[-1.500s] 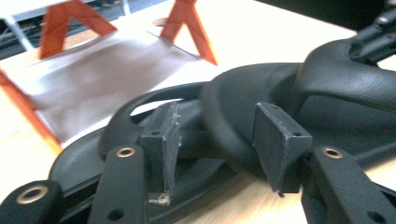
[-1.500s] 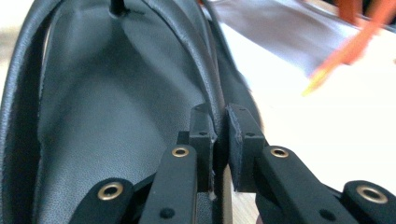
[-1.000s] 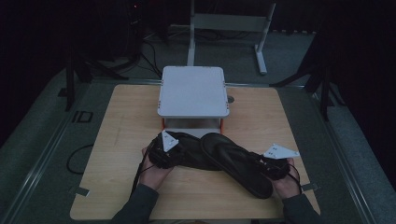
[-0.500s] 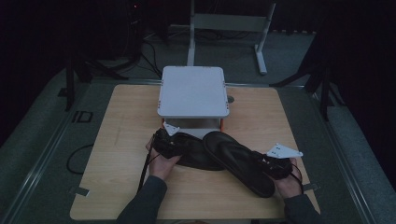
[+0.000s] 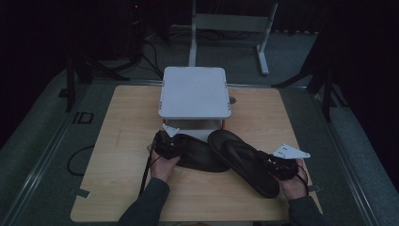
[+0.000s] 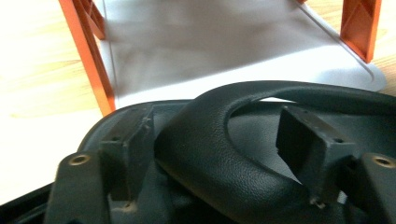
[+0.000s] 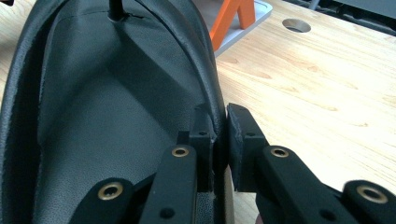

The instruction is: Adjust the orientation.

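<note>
- High view: my left gripper (image 5: 165,141) has come forward from the near-left part of the light wooden worktop (image 5: 122,122) to the heel of the left black leather flip-flop sandal (image 5: 197,153), which lies just in front of the white two-level stand with orange legs (image 5: 195,92). My right gripper (image 5: 282,165) sits at the heel of the right black flip-flop sandal (image 5: 244,162), toward the near-right corner. I judge the left sandal is about to be gripped and moved toward the stand.
- Left gripper view: here I can see what the high view hides. My jaws have just been closing, and the sandal's thick black strap (image 6: 210,154) stands between them; the pads look spread, not yet pressing. The stand's grey lower shelf (image 6: 210,46) lies straight ahead.
- Right gripper view: my jaws are pressed together, pinching the rim of the right sandal (image 7: 102,116).
</note>
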Demonstrator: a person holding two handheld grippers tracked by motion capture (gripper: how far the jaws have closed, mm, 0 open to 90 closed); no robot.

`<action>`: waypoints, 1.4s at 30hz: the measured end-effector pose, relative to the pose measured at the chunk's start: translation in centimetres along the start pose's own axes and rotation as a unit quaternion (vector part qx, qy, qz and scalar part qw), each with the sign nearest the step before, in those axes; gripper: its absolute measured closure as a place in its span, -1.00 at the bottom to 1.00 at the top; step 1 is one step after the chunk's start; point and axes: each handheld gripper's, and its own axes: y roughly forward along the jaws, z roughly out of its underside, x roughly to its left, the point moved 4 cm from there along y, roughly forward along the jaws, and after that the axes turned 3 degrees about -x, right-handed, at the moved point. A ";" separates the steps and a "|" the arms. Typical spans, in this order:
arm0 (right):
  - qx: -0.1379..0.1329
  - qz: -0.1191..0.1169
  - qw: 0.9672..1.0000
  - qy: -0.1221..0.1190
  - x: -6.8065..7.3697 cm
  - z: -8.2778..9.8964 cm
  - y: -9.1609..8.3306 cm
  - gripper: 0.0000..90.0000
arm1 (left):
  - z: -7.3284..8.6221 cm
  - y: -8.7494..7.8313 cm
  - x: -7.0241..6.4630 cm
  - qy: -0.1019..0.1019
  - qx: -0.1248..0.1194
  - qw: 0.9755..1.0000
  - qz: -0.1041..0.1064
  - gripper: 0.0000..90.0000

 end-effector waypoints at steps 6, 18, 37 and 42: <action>-0.004 0.003 1.000 0.003 -0.2 0.0 -0.1 0.80 | 0.0 -1.0 -0.1 0.027 -0.008 1.000 0.011 0.00; 0.009 -0.002 1.000 -0.001 1.7 -0.5 1.6 0.80 | 0.7 -3.1 0.4 0.109 0.000 0.991 0.082 0.15; 0.055 0.056 0.997 0.017 4.1 -1.9 8.4 0.81 | 1.4 -3.4 -1.7 0.114 -0.008 0.987 0.109 0.04; 0.067 0.055 0.996 0.007 4.5 -1.8 9.2 0.80 | 1.2 -3.4 -2.1 0.103 -0.014 0.989 0.101 -0.25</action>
